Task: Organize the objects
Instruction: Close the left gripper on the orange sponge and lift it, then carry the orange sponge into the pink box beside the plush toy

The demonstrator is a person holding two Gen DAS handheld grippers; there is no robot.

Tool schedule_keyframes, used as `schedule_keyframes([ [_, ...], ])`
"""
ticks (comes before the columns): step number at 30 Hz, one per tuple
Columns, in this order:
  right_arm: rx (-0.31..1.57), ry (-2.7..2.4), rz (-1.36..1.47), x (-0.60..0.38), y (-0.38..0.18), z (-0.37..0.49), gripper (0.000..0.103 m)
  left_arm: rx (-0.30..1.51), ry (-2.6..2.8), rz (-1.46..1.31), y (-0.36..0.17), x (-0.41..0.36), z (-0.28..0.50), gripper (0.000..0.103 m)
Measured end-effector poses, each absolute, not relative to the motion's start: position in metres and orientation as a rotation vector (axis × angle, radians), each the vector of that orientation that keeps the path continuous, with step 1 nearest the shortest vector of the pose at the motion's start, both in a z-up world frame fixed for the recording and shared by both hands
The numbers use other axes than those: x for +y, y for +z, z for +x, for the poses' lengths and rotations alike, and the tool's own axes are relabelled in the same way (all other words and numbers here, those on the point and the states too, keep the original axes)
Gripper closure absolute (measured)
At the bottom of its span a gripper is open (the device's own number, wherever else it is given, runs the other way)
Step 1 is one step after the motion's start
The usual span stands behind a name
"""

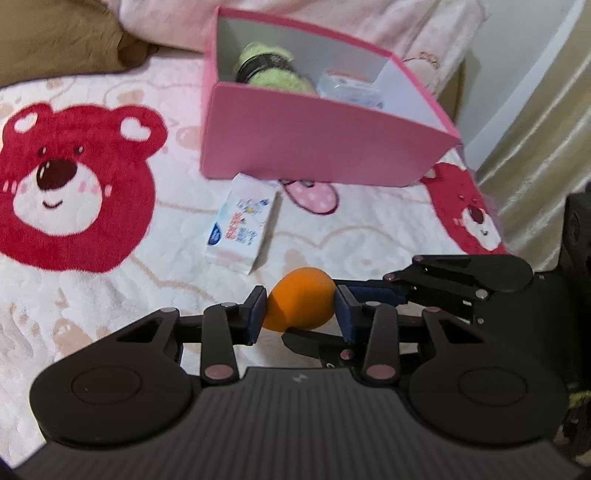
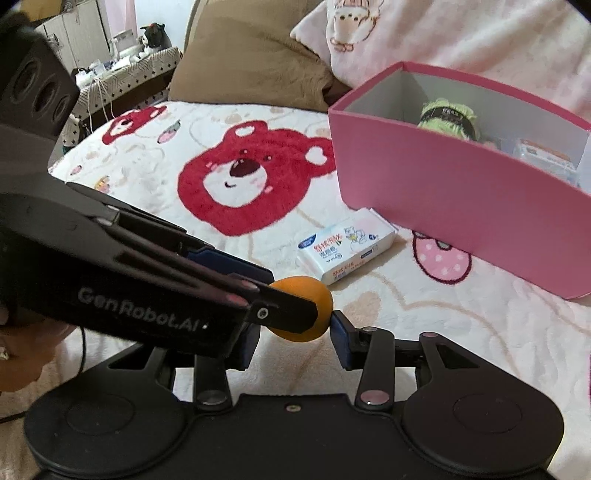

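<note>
Sponge (image 1: 300, 303), orange and egg-shaped, sits nearest, caught between both sets of jaws at once. The left gripper (image 1: 301, 314) has its blue pads pressed on the sponge's two sides, clenched on it. In the right wrist view the right gripper (image 2: 295, 334) also brackets the sponge (image 2: 310, 314): its right pad touches the sponge, while its left pad is hidden behind the left gripper's finger, so whether it truly grasps cannot be told. The left gripper crosses in from the left of that view, its tip over the sponge.

Just beyond the sponge a tissue pack (image 1: 242, 229) lies flat on the bed (image 1: 110, 314), whose white cover bears red bear faces. Past the pack, close to it, stands a pink box (image 1: 314, 147), open on top. Inside it lie a green fluffy thing (image 1: 269, 66) with a dark band and a clear packet (image 1: 349, 88). Behind the box are a brown pillow (image 2: 255, 62) and pale pink bedding (image 1: 332, 22).
</note>
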State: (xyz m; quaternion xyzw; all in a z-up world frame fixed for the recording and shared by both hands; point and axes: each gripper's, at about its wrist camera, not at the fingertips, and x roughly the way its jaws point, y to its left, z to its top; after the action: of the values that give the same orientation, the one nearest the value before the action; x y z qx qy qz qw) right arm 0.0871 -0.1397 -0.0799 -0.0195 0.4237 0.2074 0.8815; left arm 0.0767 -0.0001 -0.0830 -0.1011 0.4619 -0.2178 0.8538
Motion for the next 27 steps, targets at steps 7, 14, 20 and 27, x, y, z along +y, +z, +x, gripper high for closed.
schedule_keyframes([
  [7, 0.874, 0.449, -0.075, -0.144, -0.059, 0.076, 0.045, 0.964, -0.527, -0.271, -0.061, -0.002, 0.065, 0.066],
  [14, 0.842, 0.428, -0.082, -0.151, -0.036, 0.070, 0.045, 0.947, -0.556, -0.283, -0.038, -0.007, 0.061, 0.066],
  [20, 0.787, 0.404, -0.109, -0.156, -0.007, 0.066, 0.046, 0.917, -0.577, -0.241, -0.006, -0.016, 0.066, 0.066],
  [27, 0.734, 0.384, -0.178, -0.165, 0.038, 0.076, 0.046, 0.897, -0.582, -0.180, 0.041, -0.030, 0.084, 0.066],
])
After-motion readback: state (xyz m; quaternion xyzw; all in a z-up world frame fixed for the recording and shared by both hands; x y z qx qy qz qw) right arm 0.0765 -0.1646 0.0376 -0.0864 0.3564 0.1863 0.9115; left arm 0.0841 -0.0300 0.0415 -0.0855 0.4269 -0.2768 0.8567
